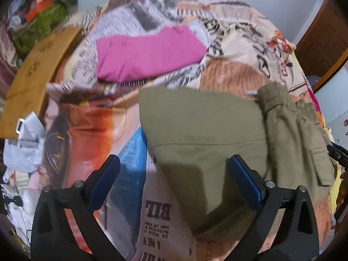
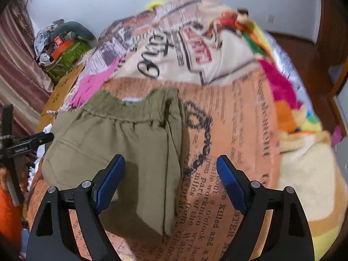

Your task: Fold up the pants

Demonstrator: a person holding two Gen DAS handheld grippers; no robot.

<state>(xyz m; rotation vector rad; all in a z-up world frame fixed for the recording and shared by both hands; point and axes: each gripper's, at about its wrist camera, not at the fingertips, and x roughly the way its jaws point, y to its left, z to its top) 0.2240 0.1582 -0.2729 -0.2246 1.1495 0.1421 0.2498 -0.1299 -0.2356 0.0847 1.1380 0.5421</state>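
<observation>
Olive-green pants (image 1: 206, 130) lie folded on a newspaper-print bedspread (image 1: 165, 224); the waistband is bunched at the right in the left wrist view. In the right wrist view the pants (image 2: 113, 139) lie with the gathered waistband at the far side. My left gripper (image 1: 174, 167) is open and empty, hovering over the pants' near left edge. My right gripper (image 2: 170, 167) is open and empty, above the pants' right edge. The left gripper's tip (image 2: 41, 138) shows at the left of the right wrist view.
A folded pink garment (image 1: 148, 54) lies farther back on the bed. A brown cardboard box (image 1: 32, 76) and a cluttered pile with a green bag (image 1: 41, 21) stand at the left. A colourful plush blanket (image 2: 304, 143) lies at the right. A wooden door (image 1: 322, 43) is far right.
</observation>
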